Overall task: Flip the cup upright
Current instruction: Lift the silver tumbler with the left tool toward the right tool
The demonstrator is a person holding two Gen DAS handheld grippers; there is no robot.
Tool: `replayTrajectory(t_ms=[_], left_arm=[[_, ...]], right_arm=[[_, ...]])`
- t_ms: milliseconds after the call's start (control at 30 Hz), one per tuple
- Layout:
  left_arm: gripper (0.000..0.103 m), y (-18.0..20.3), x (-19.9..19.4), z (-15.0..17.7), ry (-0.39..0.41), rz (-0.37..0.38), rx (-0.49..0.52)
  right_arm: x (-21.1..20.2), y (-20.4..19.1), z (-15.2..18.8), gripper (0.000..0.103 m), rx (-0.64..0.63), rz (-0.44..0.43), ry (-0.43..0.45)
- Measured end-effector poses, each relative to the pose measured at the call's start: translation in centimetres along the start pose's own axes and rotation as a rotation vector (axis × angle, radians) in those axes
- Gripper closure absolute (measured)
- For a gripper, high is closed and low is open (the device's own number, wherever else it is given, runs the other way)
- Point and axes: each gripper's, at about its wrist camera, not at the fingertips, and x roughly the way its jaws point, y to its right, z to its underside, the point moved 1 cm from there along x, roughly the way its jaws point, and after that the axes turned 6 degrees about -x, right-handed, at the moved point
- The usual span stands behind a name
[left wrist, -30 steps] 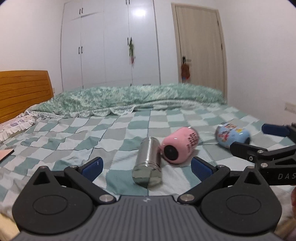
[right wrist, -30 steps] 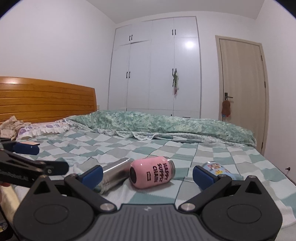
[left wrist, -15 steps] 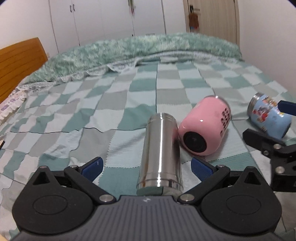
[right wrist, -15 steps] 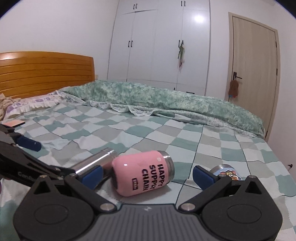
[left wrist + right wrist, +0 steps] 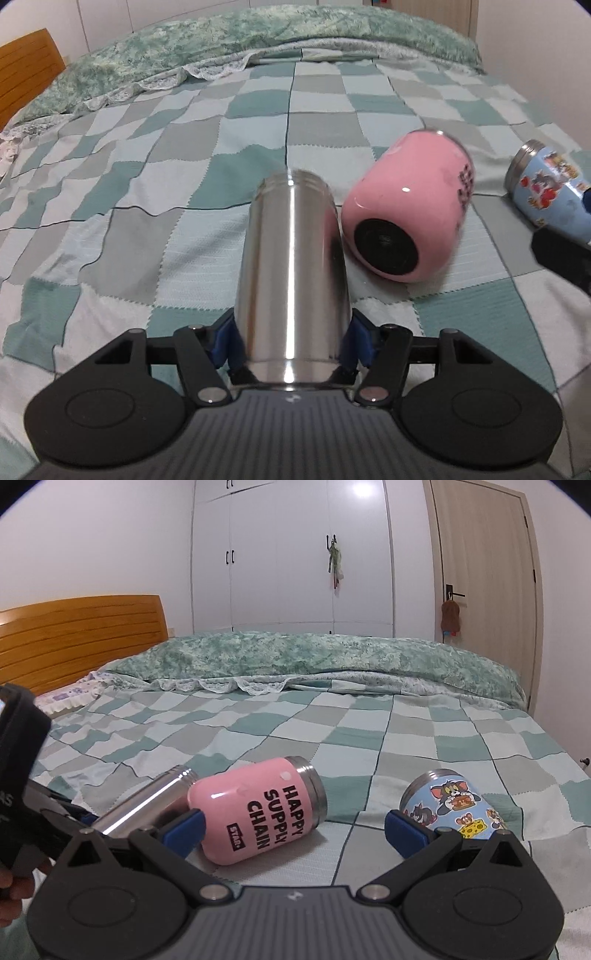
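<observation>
Left claw (image 5: 291, 343) is closed around the base end of a steel cup (image 5: 291, 266), its blue pads pressed to either side of the smooth metal wall; the cup lies on its side on the bed (image 5: 184, 147), threaded mouth pointing away toward 12 o'clock. Right claw (image 5: 293, 825) hangs wide open over the quilt, holding nothing, with a pink cup (image 5: 258, 808) just ahead at 11 o'clock and a blue cartoon cup (image 5: 448, 805) at 1 o'clock, both also lying on their sides. From the left camera the pink cup sits just beside the steel one at 2 o'clock, dark base facing the lens; whether they touch cannot be told. The steel cup looks rigid, fairly light and slick, so a grip low on the body could let it slide or swing as it tips up. A hold nearer mid-body would likely be steadier. The soft quilt may leave it wobbly once stood up. No cup's inside is visible, so contents cannot be told.
</observation>
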Motion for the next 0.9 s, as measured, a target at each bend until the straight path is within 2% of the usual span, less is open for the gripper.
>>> replayTrajectory(t_ms=[267,633,900], left_arm=[[0.04,0.5,-5.4,1.9,0.058,0.022,0.007],[0.04,0.8,-13.7,8.5,0.128,0.068,-0.002],[0.04,0.8,-16.5,12.7,0.149,0.071,-0.019]], right_arm=[[-4.8,-2.1,0.0,0.0,-0.019,-0.037,0.049],[-13.2,-5.6,1.7,0.0,-0.076,-0.042,0.048],[-18.0,-7.2,3.4,0.0,-0.105,-0.048,0.032]])
